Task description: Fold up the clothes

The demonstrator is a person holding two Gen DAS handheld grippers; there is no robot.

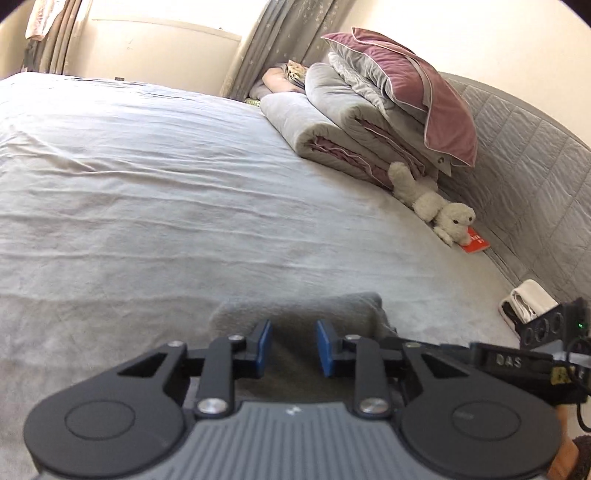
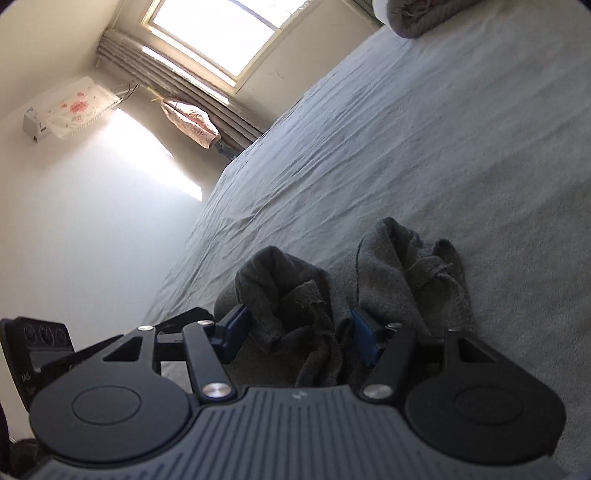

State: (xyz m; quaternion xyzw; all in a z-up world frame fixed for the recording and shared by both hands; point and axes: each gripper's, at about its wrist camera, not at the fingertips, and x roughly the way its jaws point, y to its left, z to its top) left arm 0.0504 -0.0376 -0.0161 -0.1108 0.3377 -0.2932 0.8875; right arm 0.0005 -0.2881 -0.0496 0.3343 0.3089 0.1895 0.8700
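A grey cloth lies in a folded bundle on the pale bed sheet, right under my left gripper. The left gripper's blue pads stand apart over the cloth, open and empty. In the right wrist view the same grey cloth is bunched up in two humps, and part of it lies between the blue pads of my right gripper. The right jaws stand wide apart around the cloth without pinching it. The right gripper's body shows at the right edge of the left wrist view.
Rolled grey quilts and a mauve pillow are stacked at the bed's far right by the padded headboard. A white plush toy lies on a red book. A window and curtains are beyond.
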